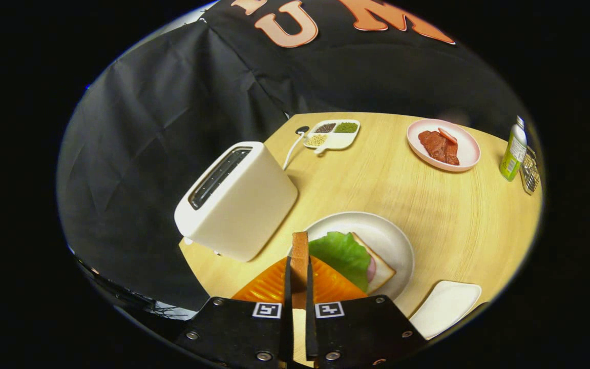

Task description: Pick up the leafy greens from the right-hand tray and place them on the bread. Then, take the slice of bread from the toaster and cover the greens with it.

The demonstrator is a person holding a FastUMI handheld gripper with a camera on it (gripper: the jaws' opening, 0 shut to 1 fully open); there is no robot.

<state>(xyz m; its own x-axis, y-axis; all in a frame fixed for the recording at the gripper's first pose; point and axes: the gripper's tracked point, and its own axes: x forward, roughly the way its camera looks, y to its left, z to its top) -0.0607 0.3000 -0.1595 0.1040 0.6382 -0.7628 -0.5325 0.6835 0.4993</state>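
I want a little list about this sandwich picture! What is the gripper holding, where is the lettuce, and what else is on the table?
gripper: shut on the bread slice, held on edge between the fingers
toaster: slots empty, ahead of the fingers
leafy greens: lying on the bread on the white plate
white tray: bare
pink plate: holds red meat slices
divided dish: holds seeds or spices
green bottle: standing at the table's far edge
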